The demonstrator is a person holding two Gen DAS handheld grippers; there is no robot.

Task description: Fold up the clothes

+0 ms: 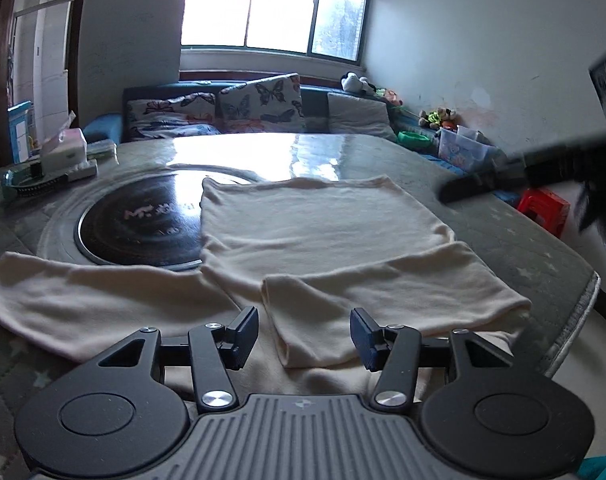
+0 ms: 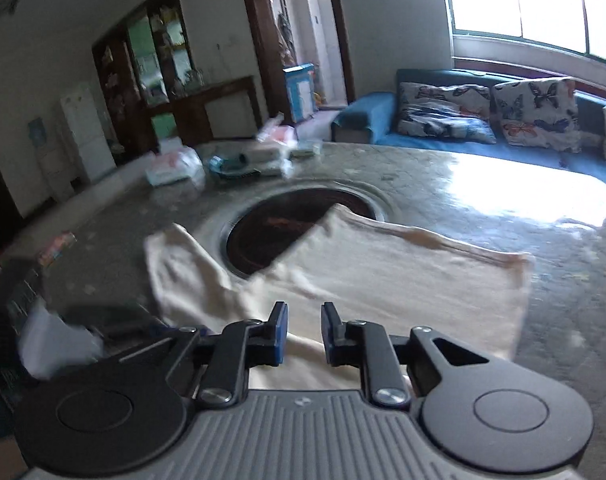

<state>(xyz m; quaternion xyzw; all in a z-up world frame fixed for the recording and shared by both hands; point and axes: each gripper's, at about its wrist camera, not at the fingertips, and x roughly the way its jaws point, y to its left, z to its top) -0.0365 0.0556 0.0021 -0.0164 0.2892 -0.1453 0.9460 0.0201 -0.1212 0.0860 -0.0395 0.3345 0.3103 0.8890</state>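
Your left hand-held gripper (image 1: 305, 334) stands about half open, its jaws well apart with nothing pinched between them; it hangs tilted downward just above the near edge of the cream long-sleeved top (image 1: 319, 232). Your right hand-held gripper (image 2: 304, 334) is parted only narrowly, with no cloth between its pads, and it too slopes down over the near hem of the garment. In the left wrist view the top lies flat on the worktop (image 1: 503, 232) from 12 o'clock of the jaws, one sleeve (image 1: 391, 304) folded across the body just ahead at 1 o'clock, the other sleeve (image 1: 95, 304) spread out toward 10 o'clock. The dark round inset plate (image 1: 143, 224) sits at 11 o'clock, partly covered by the cloth. Your right hand-held gripper shows there as a dark blur at 2 o'clock. A tissue box (image 1: 65, 146) stands far off at 10 o'clock.
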